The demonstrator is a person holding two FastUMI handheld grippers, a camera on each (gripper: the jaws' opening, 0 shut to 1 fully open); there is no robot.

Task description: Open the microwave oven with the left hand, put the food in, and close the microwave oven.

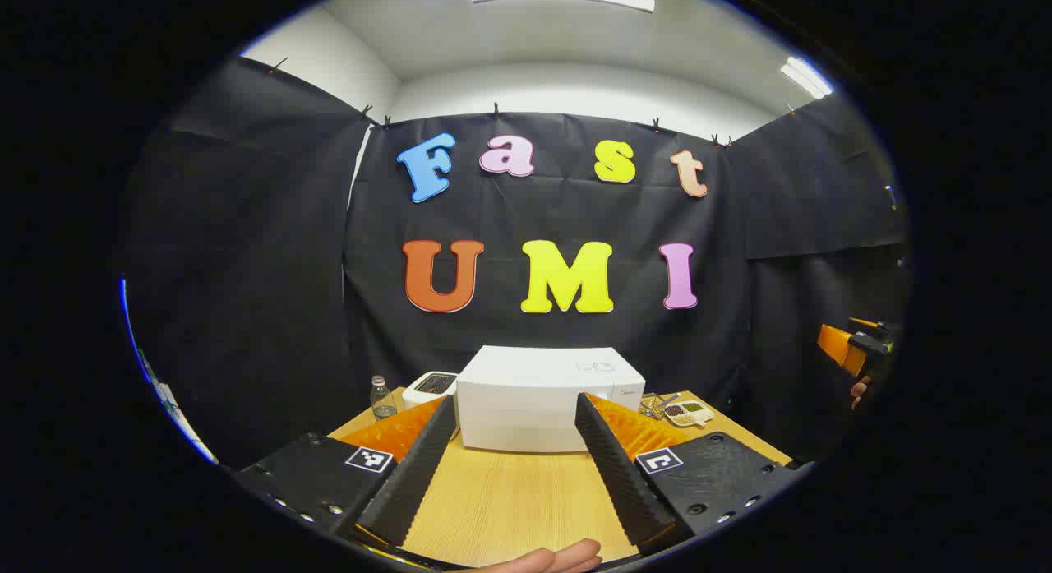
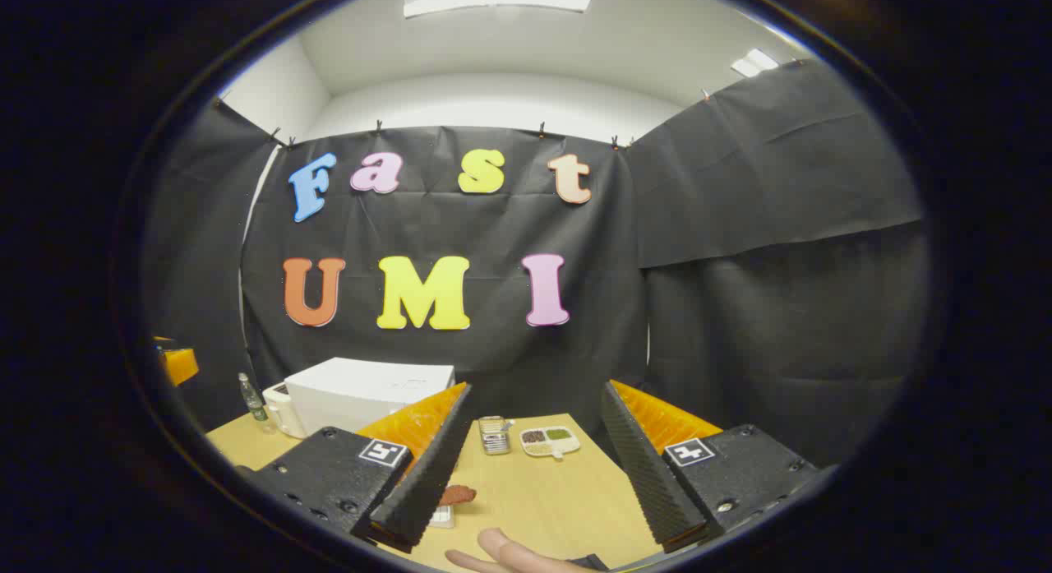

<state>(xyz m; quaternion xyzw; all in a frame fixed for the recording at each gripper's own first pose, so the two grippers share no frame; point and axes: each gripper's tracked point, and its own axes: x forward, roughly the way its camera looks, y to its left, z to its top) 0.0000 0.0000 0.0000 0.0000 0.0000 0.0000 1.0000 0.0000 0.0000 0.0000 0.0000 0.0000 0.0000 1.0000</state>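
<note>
A white microwave oven (image 1: 534, 400) stands shut at the back of the wooden table (image 1: 509, 499); it also sits at the left in the right gripper view (image 2: 362, 404). My left gripper (image 1: 514, 458) hovers open in front of it, nothing between its fingers. My right gripper (image 2: 534, 466) is open too, held above the table's right part. A reddish piece of food (image 2: 456, 495) lies on a white plate beside its left finger, partly hidden. The other gripper (image 1: 855, 351) shows at the far right of the left gripper view.
A water bottle (image 1: 382, 399) and a small white appliance (image 1: 431, 384) stand left of the microwave. A divided dish of grains (image 2: 549, 440) and a metal tin (image 2: 494, 433) sit at the back right. A person's fingers (image 2: 509, 552) show at the bottom edge.
</note>
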